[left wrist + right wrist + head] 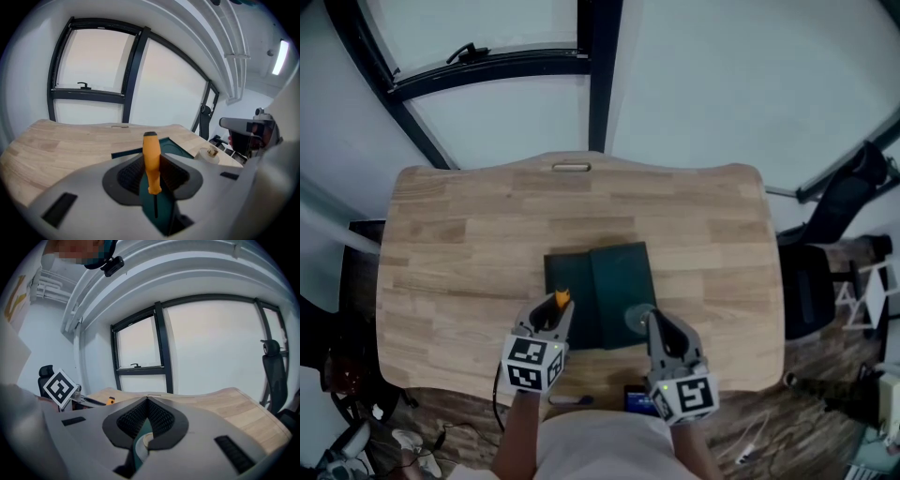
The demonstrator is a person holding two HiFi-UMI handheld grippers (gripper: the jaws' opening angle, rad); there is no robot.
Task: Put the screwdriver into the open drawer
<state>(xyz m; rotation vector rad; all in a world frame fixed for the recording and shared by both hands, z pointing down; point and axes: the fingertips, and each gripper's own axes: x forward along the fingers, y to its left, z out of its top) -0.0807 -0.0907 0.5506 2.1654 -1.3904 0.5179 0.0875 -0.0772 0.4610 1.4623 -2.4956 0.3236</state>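
The left tool (pixel 555 314) is pinching the screwdriver (pixel 151 161) by the middle of its orange handle. The handle stands upright between the ribbed pads, its dark butt upward, and the thin dark shaft hangs down below the jaws.

I judge it a light, stiff thing and not fragile. The handle looks smooth and rounded, though, so it could swivel in a two-pad grip. The thick mid-handle, where the pads sit now, seems the best place to hold it. The thin shaft would give the pads far less to bite on.

Directly under and just beyond the left tool's tips lies the dark green drawer (pixel 619 281). From the left gripper view it shows a raised edge and a lower green floor, so it reads as open. I can make out nothing lying in it, though the part nearest the tools is hidden.

Beside the left tool, the right tool (pixel 652 321) has its jaws pressed together, tips meeting, round a pale round knob (pixel 209 153), which I take to be the drawer's pull.

The drawer sits on a wooden desk (pixel 459 244), bare beyond the tools apart from a slot at its far edge. Past that is a dark-framed window (pixel 93 65).
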